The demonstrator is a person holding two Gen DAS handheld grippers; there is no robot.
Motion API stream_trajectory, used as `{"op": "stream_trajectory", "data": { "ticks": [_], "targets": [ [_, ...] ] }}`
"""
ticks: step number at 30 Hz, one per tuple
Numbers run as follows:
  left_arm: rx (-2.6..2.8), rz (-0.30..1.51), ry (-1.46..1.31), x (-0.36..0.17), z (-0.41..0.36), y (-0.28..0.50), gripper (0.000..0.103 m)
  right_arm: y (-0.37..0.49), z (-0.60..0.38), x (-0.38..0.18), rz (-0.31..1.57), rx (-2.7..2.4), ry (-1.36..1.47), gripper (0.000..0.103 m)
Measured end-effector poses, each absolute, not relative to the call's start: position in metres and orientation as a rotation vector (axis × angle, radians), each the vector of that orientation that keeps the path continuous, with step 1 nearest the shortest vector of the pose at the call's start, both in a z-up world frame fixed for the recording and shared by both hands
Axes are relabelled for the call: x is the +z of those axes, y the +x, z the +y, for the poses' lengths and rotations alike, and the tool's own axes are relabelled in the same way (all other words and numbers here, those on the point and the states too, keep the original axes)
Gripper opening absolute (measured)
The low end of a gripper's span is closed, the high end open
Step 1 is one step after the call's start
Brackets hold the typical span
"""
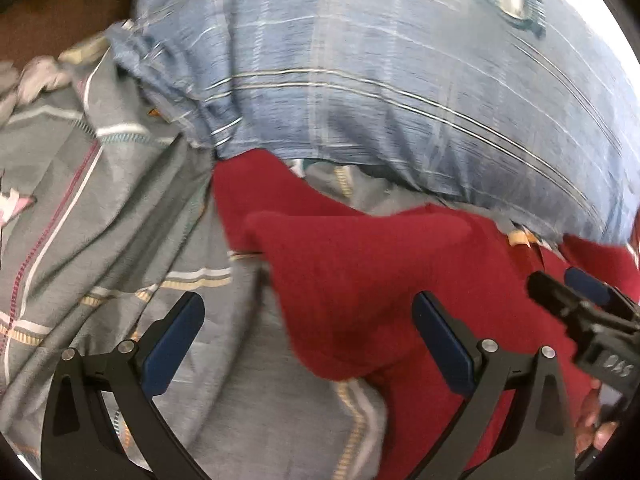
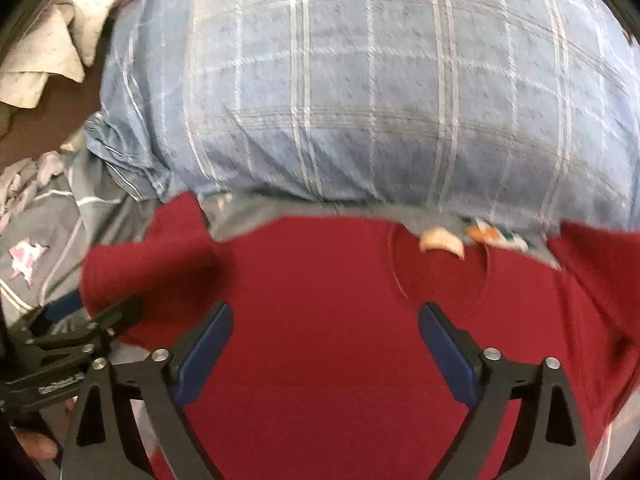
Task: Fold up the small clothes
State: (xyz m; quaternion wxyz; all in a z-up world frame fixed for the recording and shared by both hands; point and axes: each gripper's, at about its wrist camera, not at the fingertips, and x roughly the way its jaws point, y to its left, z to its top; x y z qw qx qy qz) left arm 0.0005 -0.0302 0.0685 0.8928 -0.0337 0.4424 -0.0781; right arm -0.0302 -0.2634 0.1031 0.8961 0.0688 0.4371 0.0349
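A small red shirt (image 2: pixel 328 304) lies flat on a grey patterned bedsheet (image 1: pixel 100 208), its round neckline (image 2: pixel 436 276) near a blue plaid pillow. One sleeve (image 1: pixel 352 280) is folded over, lying between my left gripper's fingers. My left gripper (image 1: pixel 308 320) is open, jaws wide, just above the sleeve and sheet. My right gripper (image 2: pixel 326 332) is open over the shirt's body, holding nothing. The right gripper also shows at the right edge of the left wrist view (image 1: pixel 576 308). The left gripper shows at the lower left of the right wrist view (image 2: pixel 80 332).
A large blue plaid pillow (image 2: pixel 360 92) lies just beyond the shirt. Crumpled pale cloths (image 2: pixel 44 52) sit at the far left on a dark brown surface (image 1: pixel 52 20). A pink-white star print (image 2: pixel 26 258) marks the sheet.
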Motion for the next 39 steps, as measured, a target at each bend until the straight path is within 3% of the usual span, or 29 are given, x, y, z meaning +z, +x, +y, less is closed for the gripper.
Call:
{"op": "stream_trajectory", "data": {
  "ticks": [9,11,13,17,28,36,39],
  "targets": [
    [-0.044,0.946,-0.190,0.070,0.027,0.011,0.103,0.000,-0.217,0.127,0.902,0.246,0.128,0.089],
    [-0.026,0.964,-0.194,0.067,0.034,0.012,0.103,0.015,-0.196,0.133,0.903,0.320,0.101,0.082],
    [-0.045,0.982,-0.216,0.065,0.040,0.011,0.103,0.028,-0.178,0.137,0.911,0.344,0.057,0.069],
    [-0.061,0.962,-0.186,0.076,0.043,0.003,0.103,0.059,-0.140,0.138,0.940,0.401,0.001,0.069],
    [0.056,0.953,-0.205,0.082,0.075,0.013,0.103,0.122,-0.061,0.069,1.240,0.420,-0.149,0.070],
    [0.077,0.982,-0.179,0.082,0.073,0.016,0.103,0.126,-0.038,0.013,1.312,0.367,-0.181,0.072],
    [0.071,0.982,-0.177,0.082,0.069,0.019,0.103,0.117,-0.036,0.012,1.239,0.393,-0.208,0.063]
  ]
}}
